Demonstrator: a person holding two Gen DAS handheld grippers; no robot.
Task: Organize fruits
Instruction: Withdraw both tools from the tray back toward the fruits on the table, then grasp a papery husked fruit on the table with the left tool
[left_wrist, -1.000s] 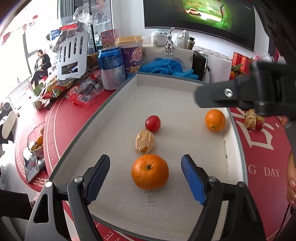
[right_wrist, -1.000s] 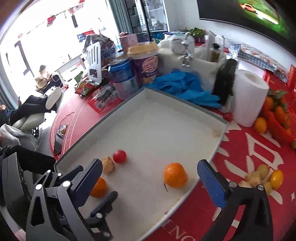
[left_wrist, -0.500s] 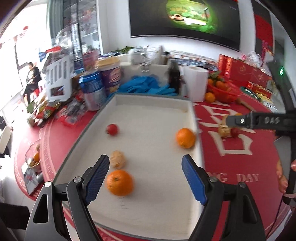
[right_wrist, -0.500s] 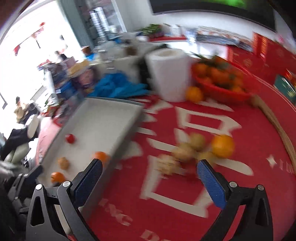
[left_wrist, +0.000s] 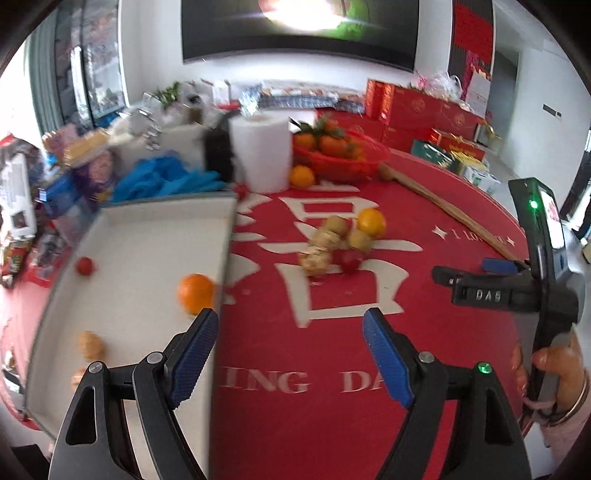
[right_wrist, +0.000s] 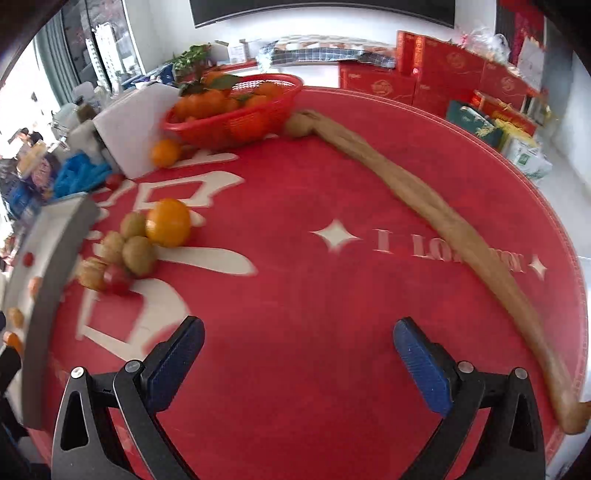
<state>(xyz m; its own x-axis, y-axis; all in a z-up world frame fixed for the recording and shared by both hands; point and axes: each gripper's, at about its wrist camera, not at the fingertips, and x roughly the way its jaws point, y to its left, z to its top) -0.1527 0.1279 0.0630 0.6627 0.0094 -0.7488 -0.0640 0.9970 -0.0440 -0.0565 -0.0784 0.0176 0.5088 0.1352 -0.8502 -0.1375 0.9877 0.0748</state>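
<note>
Right wrist view showed the loose pile of small fruits (right_wrist: 140, 243), orange, kiwis and a red one, on the red round worktop (right_wrist: 332, 295) beside the white tray (right_wrist: 51, 258). Both the right gripper (right_wrist: 299, 362) and the left gripper (left_wrist: 291, 354) had jaws spread and empty; I'd single out the outermost fruit and close gently.

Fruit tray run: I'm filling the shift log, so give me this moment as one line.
left claw: open, empty | right claw: open, empty | tray: some fruit in | fruit pile: loose on red tablecloth
</note>
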